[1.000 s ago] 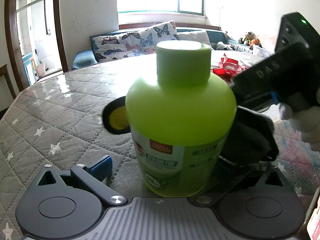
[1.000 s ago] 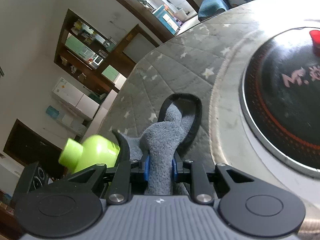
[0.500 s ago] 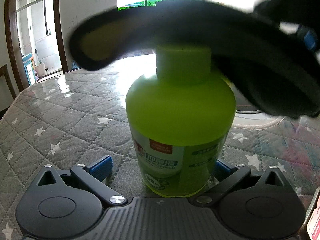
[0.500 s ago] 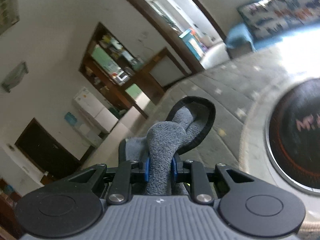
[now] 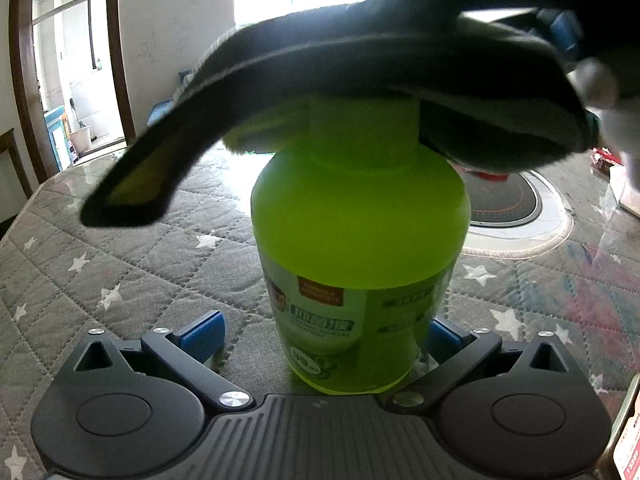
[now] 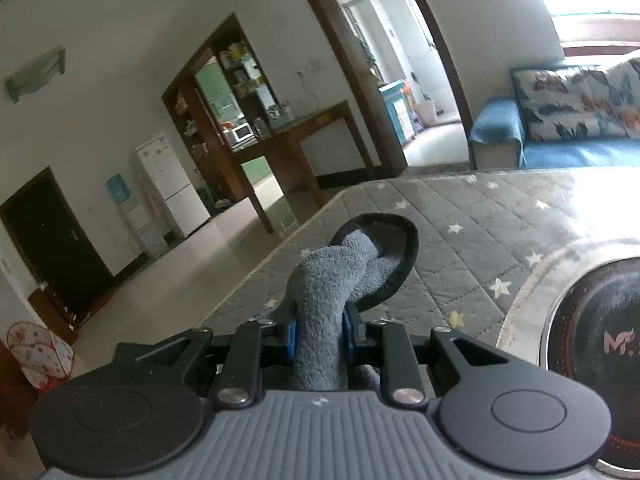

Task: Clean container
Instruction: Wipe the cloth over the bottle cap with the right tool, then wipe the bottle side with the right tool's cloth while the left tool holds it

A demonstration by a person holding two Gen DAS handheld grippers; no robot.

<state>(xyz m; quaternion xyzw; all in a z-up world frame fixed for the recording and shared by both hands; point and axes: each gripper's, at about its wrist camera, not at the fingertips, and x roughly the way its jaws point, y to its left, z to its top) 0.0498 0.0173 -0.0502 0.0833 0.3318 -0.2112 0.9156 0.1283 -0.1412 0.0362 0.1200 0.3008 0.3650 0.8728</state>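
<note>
The bottle stands upright on the table, between the left gripper's 2 blue pads. It is translucent lime-green plastic, round-shouldered, with a wide ribbed cap and a printed label round its lower half; what is inside cannot be told through the tinted wall. The left pad stands apart from the bottle with table showing between; the right pad sits just beside or against the bottle's far side, partly hidden, so the jaws are spread and not closed on it. A cloth lies draped over the cap top, covering it; its underside is dark and smooth with a black bound edge and a yellowish patch on the hanging flap at the left. The right gripper is clamped on that cloth, which from its own camera is grey, fuzzy terry, twisted into a thick roll between the blue pads, with the black-edged flap curling beyond. The table wears a grey quilted cover, diamond-stitched with small white stars, under a glossy clear sheet. A round black hob with a pale rim is set in the table to the bottle's right.
</note>
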